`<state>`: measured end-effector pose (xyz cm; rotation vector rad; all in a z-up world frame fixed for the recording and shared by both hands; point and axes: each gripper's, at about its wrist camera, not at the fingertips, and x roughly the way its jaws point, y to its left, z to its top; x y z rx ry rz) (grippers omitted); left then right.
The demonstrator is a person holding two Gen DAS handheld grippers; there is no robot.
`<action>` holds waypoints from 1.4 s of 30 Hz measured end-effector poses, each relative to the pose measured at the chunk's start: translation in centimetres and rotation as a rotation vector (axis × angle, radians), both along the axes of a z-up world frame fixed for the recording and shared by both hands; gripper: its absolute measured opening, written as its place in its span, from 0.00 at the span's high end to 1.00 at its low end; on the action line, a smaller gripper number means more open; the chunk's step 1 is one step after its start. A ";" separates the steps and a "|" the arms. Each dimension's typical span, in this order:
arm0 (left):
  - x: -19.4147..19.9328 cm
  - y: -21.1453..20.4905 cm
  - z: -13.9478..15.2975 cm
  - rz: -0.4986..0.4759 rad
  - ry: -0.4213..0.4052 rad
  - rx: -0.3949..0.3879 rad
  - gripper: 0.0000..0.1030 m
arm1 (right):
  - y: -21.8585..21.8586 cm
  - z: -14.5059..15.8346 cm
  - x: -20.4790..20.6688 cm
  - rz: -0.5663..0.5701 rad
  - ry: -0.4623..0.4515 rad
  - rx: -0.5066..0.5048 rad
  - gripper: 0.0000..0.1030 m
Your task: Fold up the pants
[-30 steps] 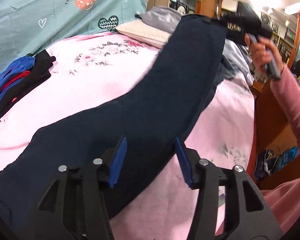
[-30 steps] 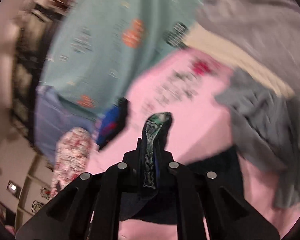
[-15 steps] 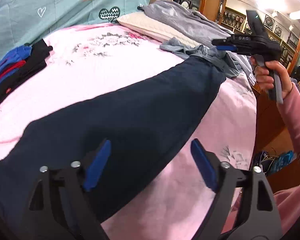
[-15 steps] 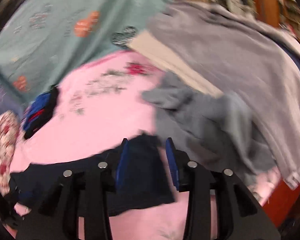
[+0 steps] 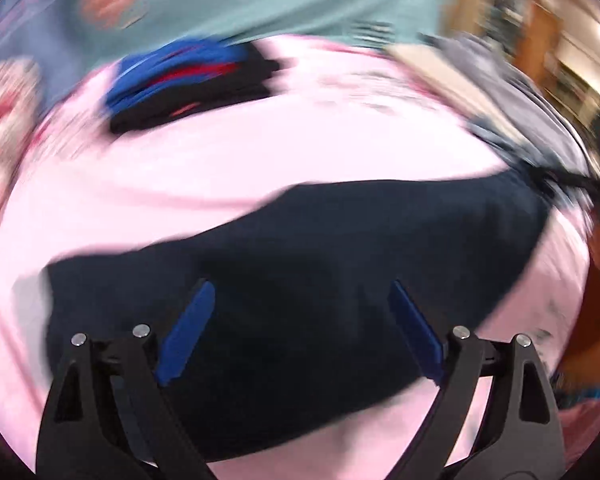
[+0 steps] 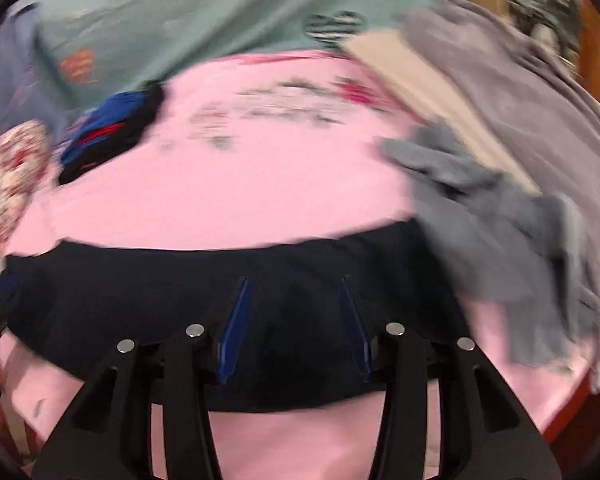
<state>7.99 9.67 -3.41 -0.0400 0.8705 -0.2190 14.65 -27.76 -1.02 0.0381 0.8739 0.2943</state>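
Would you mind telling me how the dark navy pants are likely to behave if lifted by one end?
The dark navy pants lie flat, following the pink bedspread, so they would likely sag limply. Being long, the far end would probably drag.

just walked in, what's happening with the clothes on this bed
A person is folding clothes with a handheld gripper in each hand. A pair of dark navy pants lies stretched across the pink bedspread. The left gripper and the right gripper both hang open over the pants, gripping nothing. A folded stack of blue, red and black clothes sits further back, and a rumpled grey garment lies beside the pants.
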 end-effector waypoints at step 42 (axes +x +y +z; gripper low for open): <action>-5.5 3.9 -1.0 -0.020 0.076 0.092 0.09 | 13.8 -3.2 -5.3 0.555 0.215 0.166 0.48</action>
